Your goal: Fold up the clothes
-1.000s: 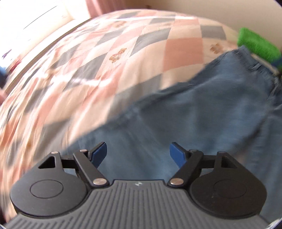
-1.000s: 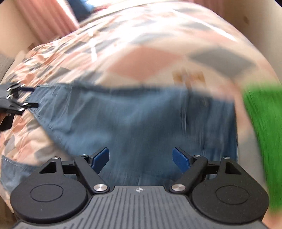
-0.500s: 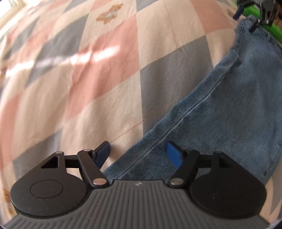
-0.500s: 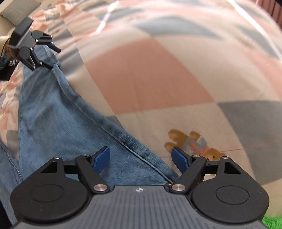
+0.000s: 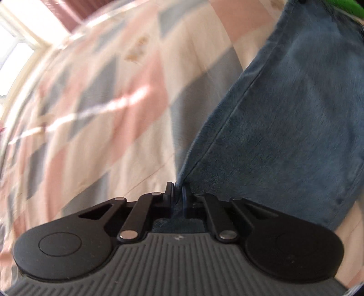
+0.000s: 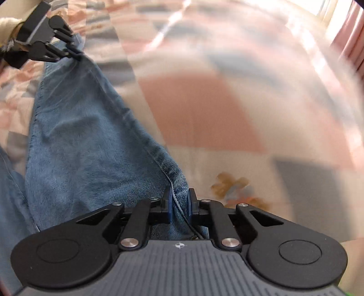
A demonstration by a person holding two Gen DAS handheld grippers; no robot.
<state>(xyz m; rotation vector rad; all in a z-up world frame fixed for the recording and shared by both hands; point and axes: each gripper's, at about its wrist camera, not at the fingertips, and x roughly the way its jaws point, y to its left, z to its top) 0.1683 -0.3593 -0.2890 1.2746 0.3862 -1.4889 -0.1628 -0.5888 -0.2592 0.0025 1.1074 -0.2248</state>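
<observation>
Between the left gripper's (image 5: 178, 193) closed fingers sits one jeans (image 6: 91, 141) edge; the right gripper (image 6: 179, 202) pinches the other, above the bed (image 6: 204, 113); thick denim may slip if tugged.

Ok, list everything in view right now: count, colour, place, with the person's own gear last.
jeans: one pair, blue denim, lying on the bedspread, an edge pinched at each end.
bedspread: one, pink, grey and cream checks with teddy bear prints, under the jeans.
green cloth: one, bright green, beyond the jeans' far end.
curtain: pink, by the window.
left gripper: black, fingers shut on denim.
right gripper: black, blue-padded fingers shut on denim seam.
</observation>
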